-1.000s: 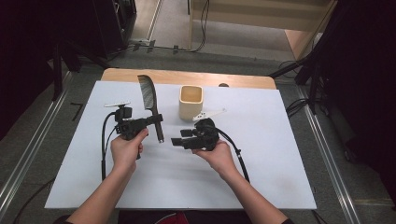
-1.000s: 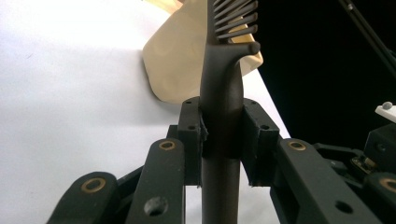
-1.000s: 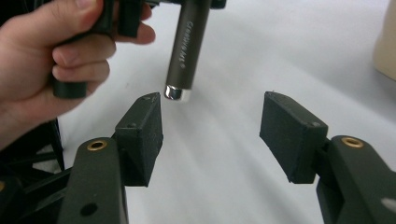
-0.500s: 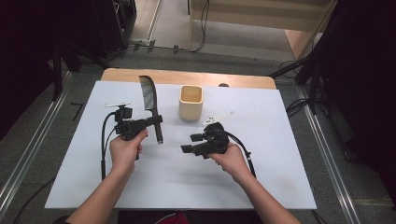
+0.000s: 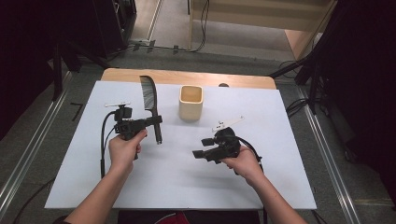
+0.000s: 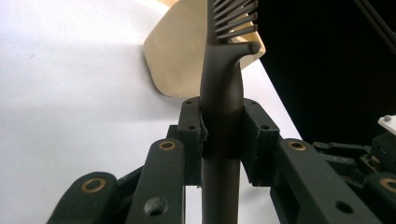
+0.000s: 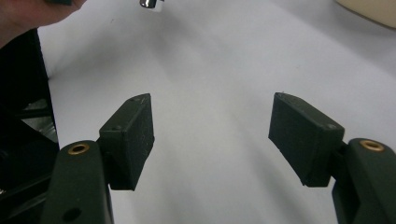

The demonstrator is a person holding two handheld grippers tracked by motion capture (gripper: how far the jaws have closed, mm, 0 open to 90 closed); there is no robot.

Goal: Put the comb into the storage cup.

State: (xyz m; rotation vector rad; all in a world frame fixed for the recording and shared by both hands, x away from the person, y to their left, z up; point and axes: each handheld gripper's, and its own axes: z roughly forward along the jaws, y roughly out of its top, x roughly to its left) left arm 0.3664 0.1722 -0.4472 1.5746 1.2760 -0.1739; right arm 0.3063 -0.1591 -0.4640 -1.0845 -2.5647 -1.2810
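1 comb is gripped by its handle between the closed jaws of the left gripper, held just over the white table with its toothed end pointing toward the far edge, to the left of the beige cup. In the left gripper view the pads are seen pressed on both sides of the handle. The right gripper is held apart, near the table's middle, its jaws wide with nothing between them, having just been opening. The pickup is judged done; what appears left is placing the comb, probably into the cup, which looks empty.
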